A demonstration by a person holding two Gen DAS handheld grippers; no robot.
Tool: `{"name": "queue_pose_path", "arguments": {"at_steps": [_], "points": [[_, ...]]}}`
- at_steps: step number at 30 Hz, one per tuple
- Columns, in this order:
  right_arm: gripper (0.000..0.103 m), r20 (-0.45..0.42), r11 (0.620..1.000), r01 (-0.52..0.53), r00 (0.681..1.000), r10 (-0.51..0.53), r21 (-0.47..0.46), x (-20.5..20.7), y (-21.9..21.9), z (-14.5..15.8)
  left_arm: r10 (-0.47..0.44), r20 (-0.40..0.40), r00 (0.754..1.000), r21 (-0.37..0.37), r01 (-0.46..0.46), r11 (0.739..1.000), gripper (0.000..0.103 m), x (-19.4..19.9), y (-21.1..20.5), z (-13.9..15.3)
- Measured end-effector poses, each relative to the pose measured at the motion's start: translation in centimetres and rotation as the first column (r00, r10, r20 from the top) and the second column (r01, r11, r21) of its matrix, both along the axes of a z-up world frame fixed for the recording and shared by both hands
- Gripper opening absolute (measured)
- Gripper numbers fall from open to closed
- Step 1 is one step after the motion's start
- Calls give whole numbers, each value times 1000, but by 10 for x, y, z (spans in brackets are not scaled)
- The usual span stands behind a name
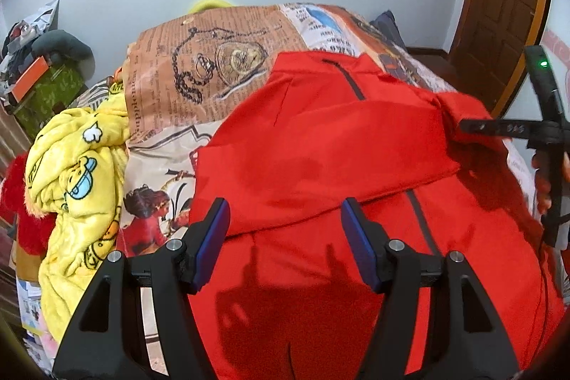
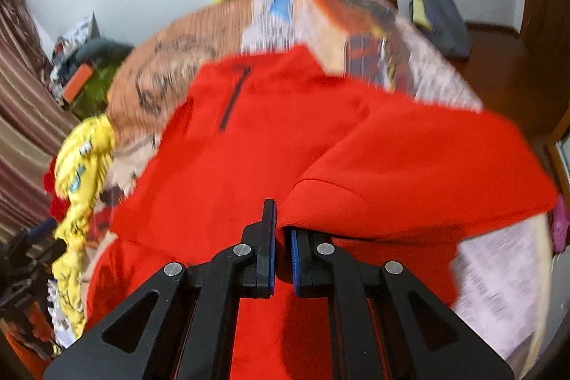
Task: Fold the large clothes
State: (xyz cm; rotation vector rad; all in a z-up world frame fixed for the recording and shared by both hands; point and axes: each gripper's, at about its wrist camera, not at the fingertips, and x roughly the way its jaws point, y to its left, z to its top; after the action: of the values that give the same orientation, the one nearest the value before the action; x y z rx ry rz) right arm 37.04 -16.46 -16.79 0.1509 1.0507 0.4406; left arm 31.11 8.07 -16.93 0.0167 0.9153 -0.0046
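A large red garment (image 1: 320, 145) with a dark zipper (image 1: 351, 81) lies spread on the bed, one flap folded across its middle. My left gripper (image 1: 285, 205) hovers open over the garment's near part, with nothing between its blue pads. At the right edge of the left wrist view, my right gripper (image 1: 463, 126) pinches the corner of the folded flap. In the blurred right wrist view, the right gripper (image 2: 283, 223) is shut on the edge of the red garment (image 2: 409, 166), which it holds lifted above the rest of the cloth.
A yellow cartoon blanket (image 1: 78, 173) is bunched on the left of the newspaper-print bed sheet (image 1: 199, 66). Cluttered boxes (image 1: 35, 77) stand by the wall at left. A wooden door (image 1: 498, 6) is at right, and a dark bag (image 2: 441, 20) lies on the floor.
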Motion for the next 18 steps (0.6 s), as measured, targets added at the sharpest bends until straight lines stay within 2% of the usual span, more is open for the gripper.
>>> {"name": "queue_pose_path", "arguments": {"at_steps": [4,8,12,16,18], "points": [[7,-71,999,-21,997,17,-47,-2,7,-25,-20,-27,999,16,20,1000,64,0,-7,-10],[10,-101,998,-35,994,30,-47,-6,3,-27,-41,-40,998,44,43,998,64,1,-18,-16],[55,-168,997,-67,983,73,38,-12,-12,-17,-71,-40,997,58,73,996,64,1,-29,-19],[61,-78,997,-69,994,71,19,-30,-37,6,-80,-44,996,48,82,995,64,5,-37,-21],[73,-44,1000,-9,999,9,21,-32,-60,13,-75,-46,996,35,77,996,64,8,-38,-22]]}}
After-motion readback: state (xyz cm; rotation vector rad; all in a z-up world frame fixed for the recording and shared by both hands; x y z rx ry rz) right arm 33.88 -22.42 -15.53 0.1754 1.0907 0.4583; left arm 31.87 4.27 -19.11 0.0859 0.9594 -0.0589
